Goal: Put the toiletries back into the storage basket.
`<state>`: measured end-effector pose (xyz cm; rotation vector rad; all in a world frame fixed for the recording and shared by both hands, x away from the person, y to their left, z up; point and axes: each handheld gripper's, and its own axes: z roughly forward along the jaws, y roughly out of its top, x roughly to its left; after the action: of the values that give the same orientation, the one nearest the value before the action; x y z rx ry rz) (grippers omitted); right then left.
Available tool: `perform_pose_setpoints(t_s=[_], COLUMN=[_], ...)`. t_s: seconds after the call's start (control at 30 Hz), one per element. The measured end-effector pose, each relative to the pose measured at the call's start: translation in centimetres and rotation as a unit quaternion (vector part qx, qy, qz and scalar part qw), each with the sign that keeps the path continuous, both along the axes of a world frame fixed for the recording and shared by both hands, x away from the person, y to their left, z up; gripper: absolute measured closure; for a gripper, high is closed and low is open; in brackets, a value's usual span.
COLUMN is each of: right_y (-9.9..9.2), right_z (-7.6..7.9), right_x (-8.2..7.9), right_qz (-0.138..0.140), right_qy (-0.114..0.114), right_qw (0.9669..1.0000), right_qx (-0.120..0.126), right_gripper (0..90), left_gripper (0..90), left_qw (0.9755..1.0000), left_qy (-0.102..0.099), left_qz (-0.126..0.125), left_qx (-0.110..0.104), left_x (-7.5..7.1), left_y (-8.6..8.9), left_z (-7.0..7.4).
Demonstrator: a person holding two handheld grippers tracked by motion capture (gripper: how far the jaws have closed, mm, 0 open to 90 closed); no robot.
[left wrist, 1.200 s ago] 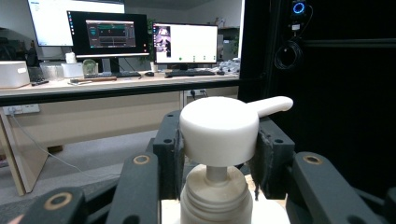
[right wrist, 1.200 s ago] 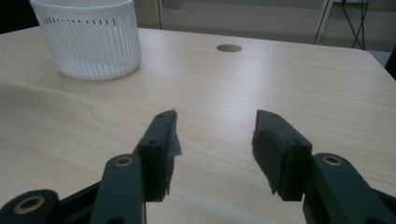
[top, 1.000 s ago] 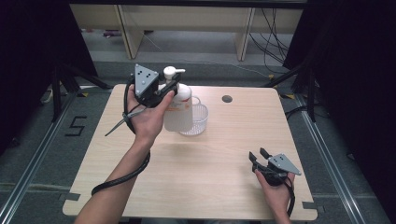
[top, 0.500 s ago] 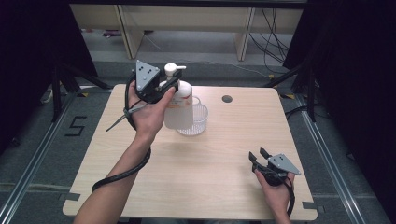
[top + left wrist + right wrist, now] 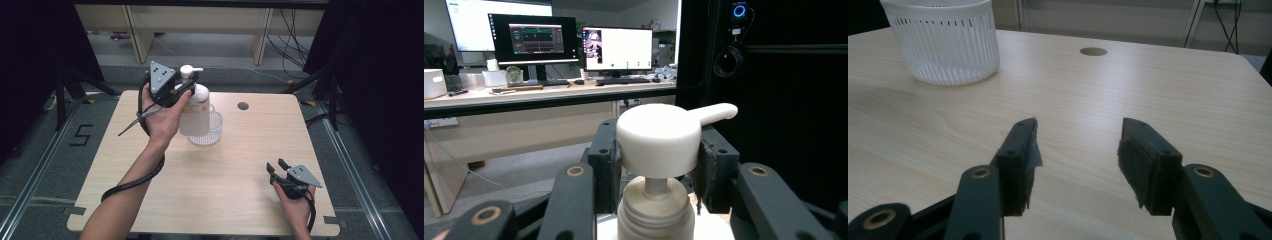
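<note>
A white pump bottle (image 5: 195, 115) with a red-printed label hangs in the air over the left side of a white slotted basket (image 5: 216, 129). My left gripper (image 5: 185, 92) is shut on its pump head (image 5: 659, 135), one black pad pressing each side, and the nozzle points right. In the right gripper view the basket (image 5: 943, 40) stands on the table with no bottle inside it. Near the table's front right corner my right gripper (image 5: 275, 164) rests low, its jaws (image 5: 1078, 145) open over bare wood with nothing between them.
The light wooden table (image 5: 225, 190) has a round cable hole (image 5: 243, 106) at the back right. Shelving and cables lie on the floor beyond the far edge. Desks with monitors (image 5: 534, 40) stand in the background of the left gripper view.
My left gripper and the bottle have edged slightly up and to the right. The right gripper has stayed put.
</note>
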<state>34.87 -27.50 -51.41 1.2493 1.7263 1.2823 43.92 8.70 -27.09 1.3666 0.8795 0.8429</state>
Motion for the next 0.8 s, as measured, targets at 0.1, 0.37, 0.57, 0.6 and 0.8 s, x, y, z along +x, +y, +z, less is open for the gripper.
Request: perform_pose_setpoints(t_s=[0.1, 0.37, 0.57, 0.6, 0.8], right_y=[-0.2, -0.2, -0.2, -0.2, -0.2], right_z=[0.0, 0.0, 0.0, 0.0, 0.0], right_x=[0.1, 0.2, 0.2, 0.2, 0.2], right_qz=[0.002, 0.007, 0.006, 0.006, 0.007], right_qy=[-0.01, -0.014, -0.013, -0.012, -0.014], right_qw=[0.9999, 0.9998, 0.9999, 0.9999, 0.9999], right_qx=[-0.01, -0.011, -0.007, -0.007, -0.006], right_gripper=[50.0, 50.0, 50.0, 50.0, 50.0], left_gripper=[59.2, 59.2, 59.2, 59.3, 59.2], left_qw=[1.0, 1.0, 1.0, 1.0, 1.0], left_qy=[0.002, 0.002, 0.0, -0.001, -0.001], left_qz=[0.0, -0.001, -0.004, -0.004, -0.004], left_qx=[-0.001, 0.001, 0.001, 0.002, 0.002], left_x=[0.3, 0.9, 1.4, 1.5, 1.8], left_y=[-0.1, -0.4, -0.6, -0.7, -0.8], left_z=[0.0, -0.1, 0.0, 0.0, 0.2])
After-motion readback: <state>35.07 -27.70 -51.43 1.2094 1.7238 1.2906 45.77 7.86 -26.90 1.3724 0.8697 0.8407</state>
